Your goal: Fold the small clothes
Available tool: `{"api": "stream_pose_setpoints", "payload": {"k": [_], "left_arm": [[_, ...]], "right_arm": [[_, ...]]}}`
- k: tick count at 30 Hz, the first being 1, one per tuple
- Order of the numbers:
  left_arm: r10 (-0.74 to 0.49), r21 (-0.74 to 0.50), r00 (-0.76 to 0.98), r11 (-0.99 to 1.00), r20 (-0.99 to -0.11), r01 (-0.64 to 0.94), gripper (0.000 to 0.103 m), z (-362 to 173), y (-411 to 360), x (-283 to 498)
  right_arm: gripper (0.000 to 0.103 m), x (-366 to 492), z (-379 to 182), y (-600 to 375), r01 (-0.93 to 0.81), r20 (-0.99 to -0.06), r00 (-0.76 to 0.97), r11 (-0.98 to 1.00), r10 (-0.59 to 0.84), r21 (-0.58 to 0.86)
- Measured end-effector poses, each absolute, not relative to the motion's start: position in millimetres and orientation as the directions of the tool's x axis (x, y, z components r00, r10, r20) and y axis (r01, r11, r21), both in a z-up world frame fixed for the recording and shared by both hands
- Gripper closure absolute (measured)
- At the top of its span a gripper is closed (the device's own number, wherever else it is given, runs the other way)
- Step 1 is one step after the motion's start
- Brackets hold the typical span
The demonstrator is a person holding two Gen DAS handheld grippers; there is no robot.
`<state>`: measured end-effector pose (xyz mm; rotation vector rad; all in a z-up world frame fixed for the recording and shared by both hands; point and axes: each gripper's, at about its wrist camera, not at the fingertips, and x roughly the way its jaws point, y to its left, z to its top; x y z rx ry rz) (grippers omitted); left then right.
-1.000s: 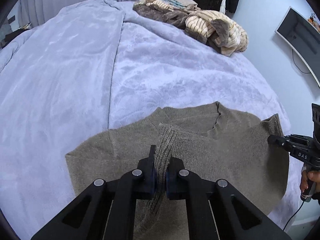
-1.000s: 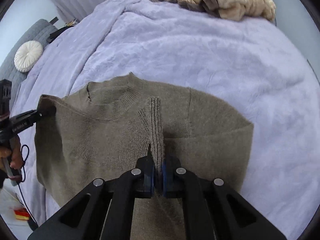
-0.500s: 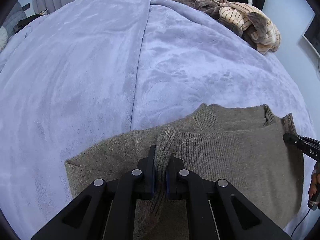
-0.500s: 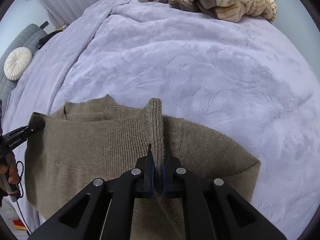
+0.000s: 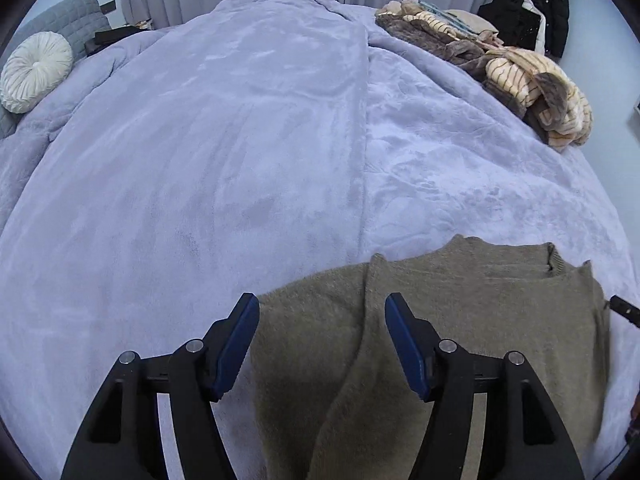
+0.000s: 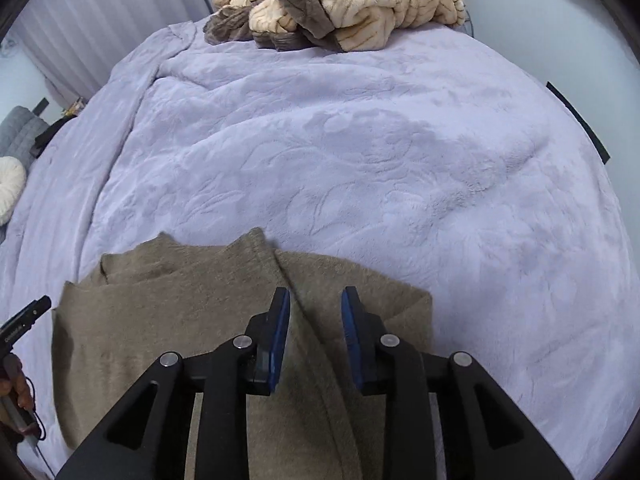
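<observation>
An olive-brown knit sweater [image 5: 460, 320] lies folded over on the lavender blanket, its collar edge toward the far side. My left gripper [image 5: 322, 308] hovers over the sweater's left part, jaws opening wide, a ridge of knit lying loose between them, pads not pressing it. In the right wrist view the same sweater [image 6: 168, 304] spreads to the left, and my right gripper [image 6: 316, 300] stands over its right part, jaws opening, a fold edge under the gap but free of the pads. The other gripper's tip [image 6: 28, 316] shows at the left edge.
The lavender blanket [image 5: 240, 152] covers the whole bed. A heap of striped cream and brown clothes [image 5: 532, 80] sits at the far right corner. A round white cushion [image 5: 34, 70] lies far left, dark garments [image 5: 532, 8] hang at the back wall.
Both grippers carried the pinched knit edge toward the collar, folding the sweater over, then let go. Their jaws went from shut on the fabric to apart.
</observation>
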<state>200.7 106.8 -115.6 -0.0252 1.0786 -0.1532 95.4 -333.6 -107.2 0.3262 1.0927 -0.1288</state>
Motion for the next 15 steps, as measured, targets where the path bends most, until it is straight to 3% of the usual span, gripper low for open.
{"api": "stream_pose_setpoints", "payload": {"k": [3,6,12,14,15], "left_arm": [[-0.198,-0.141,0.43,0.977,-0.881,0.162,0.037,-117,92,177],[-0.17,-0.107,0.389,0.978,-0.906,0.178,0.037,-136,77,155],[-0.129,-0.095,0.339,0.989,-0.932,0.116,0.037,-158,109,116],[-0.067,-0.035,0.327,0.994,-0.943,0.102,0.037,-153,121,103],[-0.063,-0.037,0.312,0.995,-0.948,0.09,0.037,-151,127,98]], "right_arm": [[0.074,78,-106,-303,0.177,-0.88,0.458,0.957,0.125,0.228],[0.074,65,-119,-278,0.134,-0.89,0.422,0.96,0.17,0.247],[0.074,28,-148,-293,0.222,-0.924,0.344,0.941,0.168,0.254],[0.066,10,-148,-311,0.28,-0.921,0.339,0.914,0.192,0.293],[0.055,-1,-147,-320,0.308,-0.913,0.344,0.892,0.22,0.331]]}}
